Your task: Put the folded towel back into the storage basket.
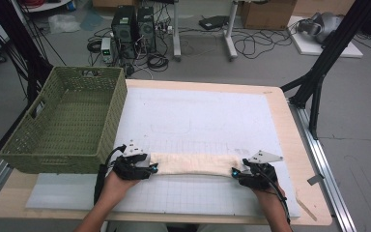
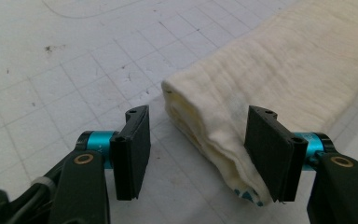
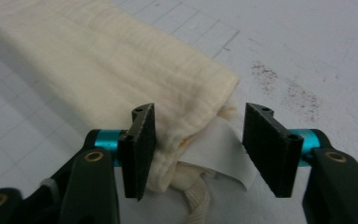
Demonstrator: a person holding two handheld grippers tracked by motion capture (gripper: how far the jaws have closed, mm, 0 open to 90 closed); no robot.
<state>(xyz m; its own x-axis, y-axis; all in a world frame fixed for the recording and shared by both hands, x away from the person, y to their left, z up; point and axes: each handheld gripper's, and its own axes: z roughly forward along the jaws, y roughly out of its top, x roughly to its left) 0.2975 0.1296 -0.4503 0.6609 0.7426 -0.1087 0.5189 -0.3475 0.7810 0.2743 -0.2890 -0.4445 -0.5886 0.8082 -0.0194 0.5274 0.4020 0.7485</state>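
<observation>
A cream cloth [image 1: 193, 163], folded into a long narrow strip, lies across the white gridded mat [image 1: 198, 121] near the front edge. My left gripper [image 1: 150, 167] stands open at its left end; the layered cloth end [image 2: 205, 126] lies between the jaws, against the right pad [image 2: 266, 150]. At the strip's right end my right gripper [image 1: 235, 172] is open too. Here the cloth end [image 3: 186, 116] touches the left pad [image 3: 140, 147], and a white tag [image 3: 219, 151] and a woven cord [image 3: 196, 200] stick out between the jaws.
A green woven basket [image 1: 43, 145] stands on the table's left side, close behind my left gripper. Dark smudges [image 3: 289, 91] mark the mat to the right of the cloth. Beyond the table are computer towers [image 1: 133, 29], cables and black frame legs [image 1: 319, 72].
</observation>
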